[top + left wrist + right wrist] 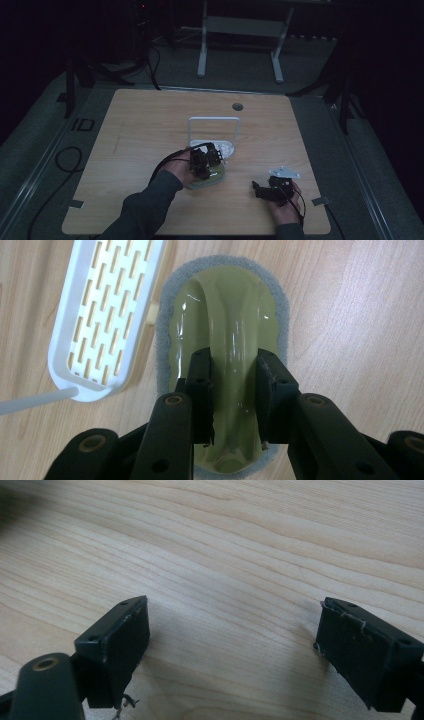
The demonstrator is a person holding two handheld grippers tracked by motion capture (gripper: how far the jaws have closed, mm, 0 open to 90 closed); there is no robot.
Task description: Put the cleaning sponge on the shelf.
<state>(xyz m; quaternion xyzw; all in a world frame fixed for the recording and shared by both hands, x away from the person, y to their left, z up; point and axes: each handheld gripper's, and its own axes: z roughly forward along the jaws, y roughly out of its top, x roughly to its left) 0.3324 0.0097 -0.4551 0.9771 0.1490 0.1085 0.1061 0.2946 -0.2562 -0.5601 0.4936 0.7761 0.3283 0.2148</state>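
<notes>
Two tools are in my hands. My left tool (pixel 234 400) is clamped on the arched green handle of the scrubber (pixel 225 325), which sits pad-down near the middle of the worktop (pixel 140 130), just beside the white rack (pixel 100 315). My right tool (pixel 232 645) gapes wide with nothing between its jaws, low over bare wood near the front right corner.

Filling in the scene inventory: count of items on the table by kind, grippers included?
Green scrubbing pad with arched handle: 1
White slotted rack with wire handle: 1
Grippers: 2, left gripper shut on the pad's handle, right gripper open over bare table
Total: 4
</notes>
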